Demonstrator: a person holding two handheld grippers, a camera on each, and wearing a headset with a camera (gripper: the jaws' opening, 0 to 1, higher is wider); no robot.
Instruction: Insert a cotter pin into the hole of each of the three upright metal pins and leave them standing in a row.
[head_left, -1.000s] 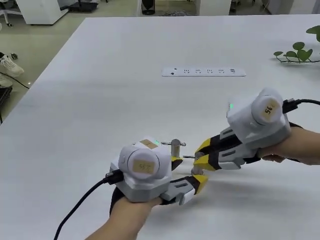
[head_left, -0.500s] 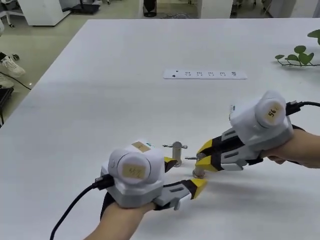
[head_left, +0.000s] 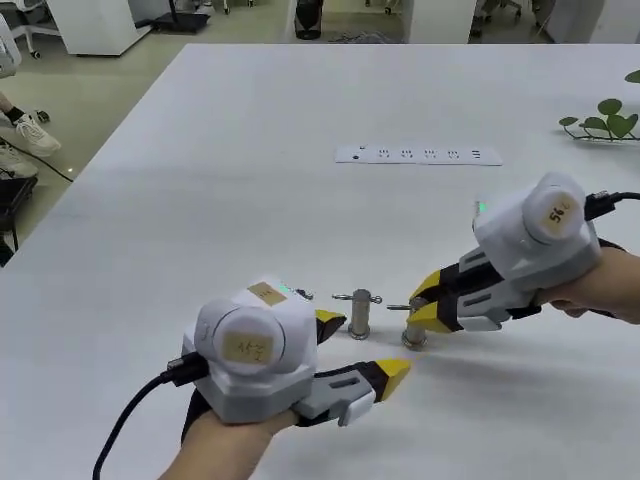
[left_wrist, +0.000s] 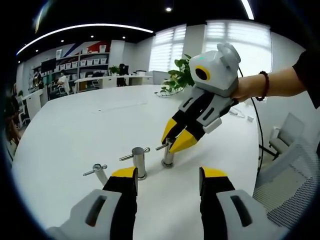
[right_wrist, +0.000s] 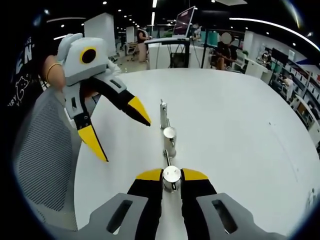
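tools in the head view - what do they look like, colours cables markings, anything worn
Both the left tool and the right tool have rounded white bodies, black jaws with yellow tips, a tan round sticker with a handwritten number, and a black cable. The right arm has a dark beaded bracelet and a black sleeve.

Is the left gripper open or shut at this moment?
Open. In the left gripper view, the left gripper has its two yellow-tipped jaws standing wide apart, with bare table between them and nothing held.
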